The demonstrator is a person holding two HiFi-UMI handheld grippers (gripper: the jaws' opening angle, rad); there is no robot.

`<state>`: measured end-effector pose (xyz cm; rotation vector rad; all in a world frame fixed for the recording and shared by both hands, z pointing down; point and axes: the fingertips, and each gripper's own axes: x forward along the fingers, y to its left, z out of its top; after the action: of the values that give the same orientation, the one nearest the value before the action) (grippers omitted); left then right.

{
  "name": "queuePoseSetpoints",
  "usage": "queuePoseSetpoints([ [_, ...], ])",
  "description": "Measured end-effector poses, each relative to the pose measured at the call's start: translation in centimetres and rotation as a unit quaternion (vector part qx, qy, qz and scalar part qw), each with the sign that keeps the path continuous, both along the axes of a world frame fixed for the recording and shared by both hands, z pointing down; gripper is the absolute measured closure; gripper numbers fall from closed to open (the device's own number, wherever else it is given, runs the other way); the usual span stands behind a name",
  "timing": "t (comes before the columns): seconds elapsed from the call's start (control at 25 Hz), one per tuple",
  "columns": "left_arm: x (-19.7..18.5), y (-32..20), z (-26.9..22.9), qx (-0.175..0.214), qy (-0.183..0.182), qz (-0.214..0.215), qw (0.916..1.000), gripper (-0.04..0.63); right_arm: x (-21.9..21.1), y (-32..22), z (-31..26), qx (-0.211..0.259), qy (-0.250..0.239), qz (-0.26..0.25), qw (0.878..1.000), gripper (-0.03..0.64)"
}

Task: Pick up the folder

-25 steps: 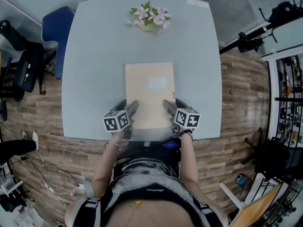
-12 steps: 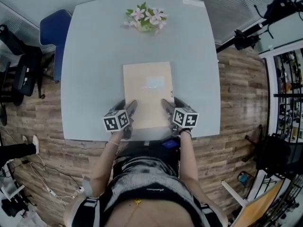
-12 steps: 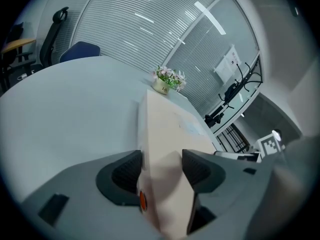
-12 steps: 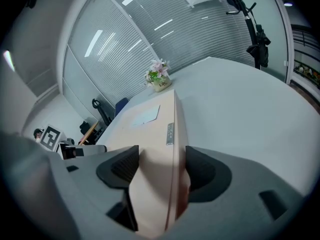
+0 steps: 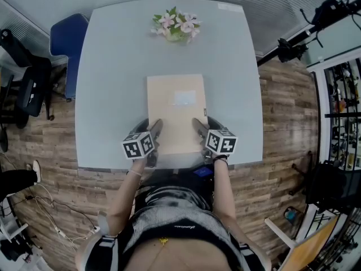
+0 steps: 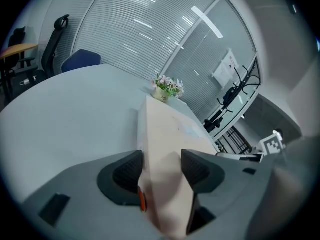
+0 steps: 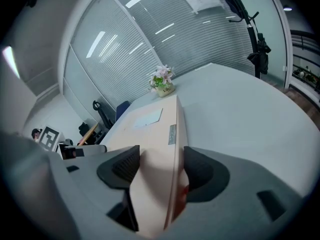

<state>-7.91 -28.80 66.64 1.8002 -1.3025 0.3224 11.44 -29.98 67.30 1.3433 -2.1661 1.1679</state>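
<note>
We see a tan folder (image 5: 176,109) lying flat on a pale grey surface (image 5: 113,66), in the middle and close to the edge nearest us. It has a small white label (image 5: 185,98) on its top. We hold one pair of tongs in each hand, and both are at the near end of the folder. The left tongs (image 5: 151,126) are at the near left corner. In the left gripper view, the folder fills the gap between the two dark pads, and both pads touch it, so these tongs have hold of it. The right tongs (image 5: 204,124) are at the near right corner. Their jaws stand wide and are closing, with the thick edge of the folder between them. In the right gripper view, one pad sits on the top of the folder and the other is against its side. We cannot tell if the near end is up off the surface. Each pair of tongs has a cube with black and white squares, the left cube (image 5: 138,146) and the right cube (image 5: 221,142). A small pot of pink flowers (image 5: 176,24) stands at the far side of the surface, well apart from the folder. A blue chair (image 5: 65,35) is at the far left corner, on a wood floor (image 5: 287,112).
</note>
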Motion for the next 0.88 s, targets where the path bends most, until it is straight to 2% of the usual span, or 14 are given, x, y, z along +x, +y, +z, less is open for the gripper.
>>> queuePoseSetpoints([
  [0.16,-0.8,-0.6,-3.3,0.037,-0.012,0.002,0.9993,0.354,-0.5,-0.1,-2.9,0.03,-0.004,0.012,0.999,0.339],
  [0.4,-1.0,-1.1,-9.1,0.099,-0.005,0.005,0.9951,0.357,-0.5,0.2,-8.4,0.074,-0.009,0.036,0.997,0.339],
  [0.88,-1.4,-0.4,-20.0,0.216,0.005,0.001,0.9764,0.362,-0.9,1.3,-19.8,0.189,0.014,0.047,0.981,0.342],
])
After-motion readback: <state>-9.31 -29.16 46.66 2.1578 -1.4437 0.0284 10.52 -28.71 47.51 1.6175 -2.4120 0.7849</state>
